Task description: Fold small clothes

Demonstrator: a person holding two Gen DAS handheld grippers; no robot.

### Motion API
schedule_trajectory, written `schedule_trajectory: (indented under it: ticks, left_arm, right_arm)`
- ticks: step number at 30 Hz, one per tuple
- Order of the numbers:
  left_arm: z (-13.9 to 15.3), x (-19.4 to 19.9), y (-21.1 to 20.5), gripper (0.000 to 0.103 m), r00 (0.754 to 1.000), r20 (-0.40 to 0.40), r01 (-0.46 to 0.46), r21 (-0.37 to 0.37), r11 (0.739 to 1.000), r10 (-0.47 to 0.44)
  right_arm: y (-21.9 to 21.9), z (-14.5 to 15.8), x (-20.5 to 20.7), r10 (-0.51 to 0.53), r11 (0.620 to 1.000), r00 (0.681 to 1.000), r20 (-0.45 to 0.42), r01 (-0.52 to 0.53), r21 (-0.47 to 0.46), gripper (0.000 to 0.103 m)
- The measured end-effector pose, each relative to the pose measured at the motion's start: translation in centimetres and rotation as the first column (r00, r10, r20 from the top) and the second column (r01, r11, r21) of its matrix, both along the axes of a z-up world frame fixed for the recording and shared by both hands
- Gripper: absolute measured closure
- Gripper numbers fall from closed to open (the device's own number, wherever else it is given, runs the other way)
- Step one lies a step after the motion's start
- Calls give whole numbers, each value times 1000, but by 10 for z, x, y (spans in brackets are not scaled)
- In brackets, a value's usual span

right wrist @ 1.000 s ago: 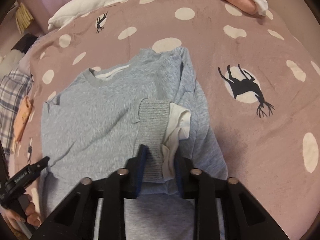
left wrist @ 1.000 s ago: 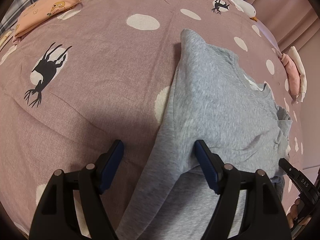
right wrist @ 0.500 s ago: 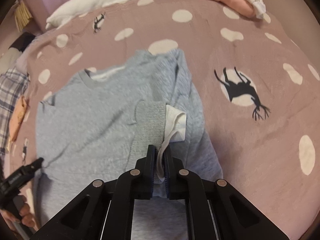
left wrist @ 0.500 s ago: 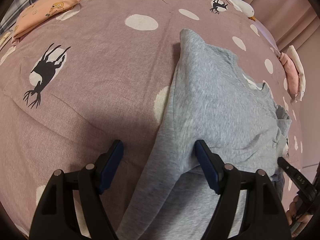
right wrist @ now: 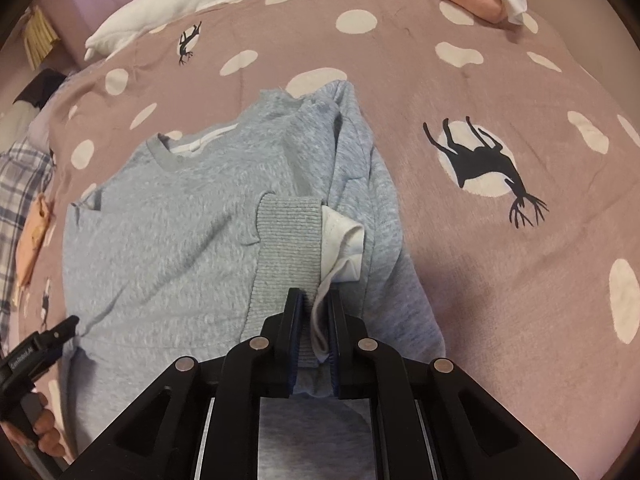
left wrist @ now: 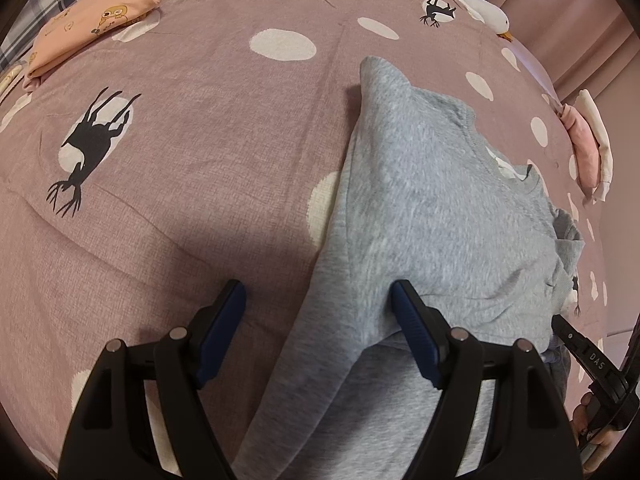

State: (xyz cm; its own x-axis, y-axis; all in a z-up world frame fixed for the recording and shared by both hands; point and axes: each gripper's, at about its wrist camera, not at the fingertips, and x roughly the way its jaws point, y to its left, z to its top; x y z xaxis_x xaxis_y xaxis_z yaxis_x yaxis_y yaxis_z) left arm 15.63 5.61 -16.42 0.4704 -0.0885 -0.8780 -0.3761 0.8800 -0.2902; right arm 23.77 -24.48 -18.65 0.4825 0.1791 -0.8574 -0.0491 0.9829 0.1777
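While right tool point(right wrist: 313, 320) pinches sweatshirt cuff point(right wrist: 290, 240), left tool point(left wrist: 318, 312) wide open.

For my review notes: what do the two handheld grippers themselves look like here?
Both match: the left gripper and right gripper have black plastic fingers with triangular cutouts, round silver pivot pins and dark blue ribbed pads. Seen from the opposite camera, each body carries small white lettering, too small to read fully. Bare fingers wrap the left handle; no sleeves or cables show.

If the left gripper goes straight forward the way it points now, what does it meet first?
Probably the grey sweatshirt: its left edge already lies between the open fingers of the left gripper. Height above the cloth is unclear.
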Motion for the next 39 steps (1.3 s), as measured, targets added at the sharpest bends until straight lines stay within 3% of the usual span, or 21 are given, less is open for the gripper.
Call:
schedule_trajectory:
  ticks: [39]
  left_arm:
    - [-1, 1, -2, 23, 1000, 2, 0, 8, 1000, 0]
  right_arm:
    - [-1, -2, -1, -6, 1000, 1000, 7, 6, 7, 95]
